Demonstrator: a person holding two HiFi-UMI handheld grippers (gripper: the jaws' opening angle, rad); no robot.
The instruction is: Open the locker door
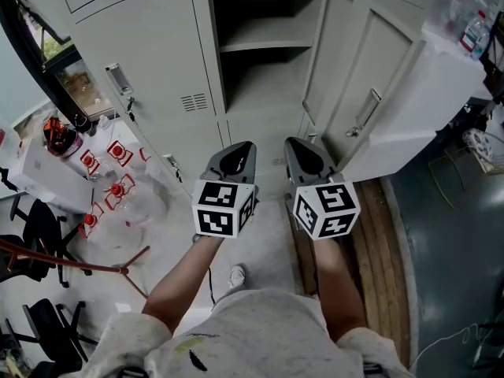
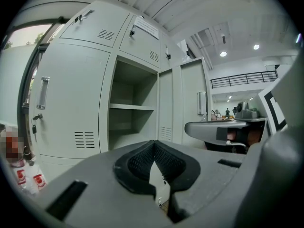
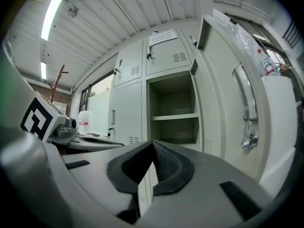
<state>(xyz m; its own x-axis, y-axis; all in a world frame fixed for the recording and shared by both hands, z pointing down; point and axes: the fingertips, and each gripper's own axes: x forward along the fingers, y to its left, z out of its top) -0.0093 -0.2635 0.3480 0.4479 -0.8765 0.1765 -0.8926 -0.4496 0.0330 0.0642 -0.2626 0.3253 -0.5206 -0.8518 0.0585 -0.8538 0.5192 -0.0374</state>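
Note:
The grey metal locker (image 1: 157, 61) stands in front of me. Its middle compartment (image 1: 264, 50) is open and shows an empty shelf. The compartment's door (image 1: 354, 69) is swung out to the right, with its handle (image 1: 366, 113) facing me. In the right gripper view the open door (image 3: 223, 94) and its handle (image 3: 244, 96) are at the right. The left gripper view shows the open compartment (image 2: 133, 108) ahead. My left gripper (image 1: 236, 150) and right gripper (image 1: 303, 150) hover side by side in front of the locker, touching nothing. Both are shut and empty.
A closed locker door with a handle (image 1: 118, 77) is at the left. Bottled water packs (image 1: 118, 187) lie on the floor beside a white table (image 1: 47, 172) and black chairs (image 1: 31, 227). A wooden board (image 1: 382, 235) lies at the right, under a white cabinet (image 1: 429, 105).

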